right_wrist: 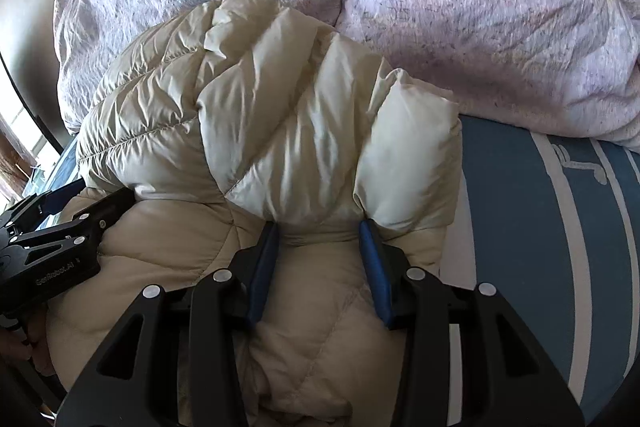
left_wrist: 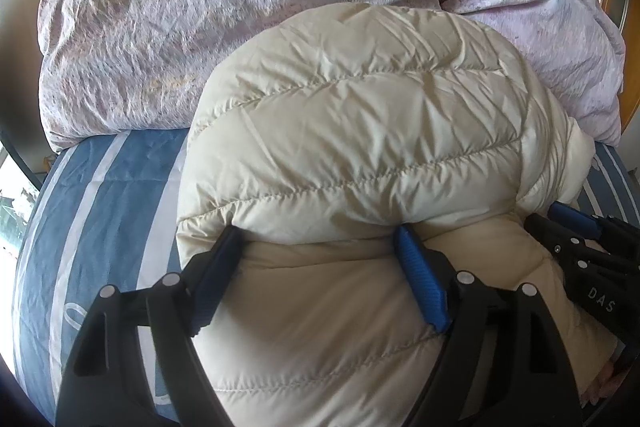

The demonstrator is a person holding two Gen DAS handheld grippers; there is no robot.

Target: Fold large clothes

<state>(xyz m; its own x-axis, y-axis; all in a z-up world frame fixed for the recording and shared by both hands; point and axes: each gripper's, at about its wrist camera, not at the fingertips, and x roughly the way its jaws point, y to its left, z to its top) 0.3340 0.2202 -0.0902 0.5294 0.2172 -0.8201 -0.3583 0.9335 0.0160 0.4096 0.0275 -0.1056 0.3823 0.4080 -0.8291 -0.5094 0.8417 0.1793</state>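
The jacket (left_wrist: 360, 131), a cream puffy one, lies on the bed's blue striped sheet (left_wrist: 100, 195), bunched against the lilac duvet (left_wrist: 192, 19) behind it.

From the left wrist, your left gripper (left_wrist: 320, 239) stands with its fingers (left_wrist: 420, 283) wide, straddling a thick folded edge of the jacket; whether the pads bite or merely flank the padding is hard to say. The right gripper (left_wrist: 576, 227) shows at the frame's right edge, low against the jacket.

From the right wrist, your right gripper (right_wrist: 320, 235) has its fingers (right_wrist: 374, 267) set narrower, pinching a puffed fold where the upper layer meets the lower one. The left gripper (right_wrist: 92, 211) sits at the left, on the same edge.

You seem to be laying a fold down onto the jacket's lower half. Next, press it flat, let go cleanly, and check the padding does not spring back.
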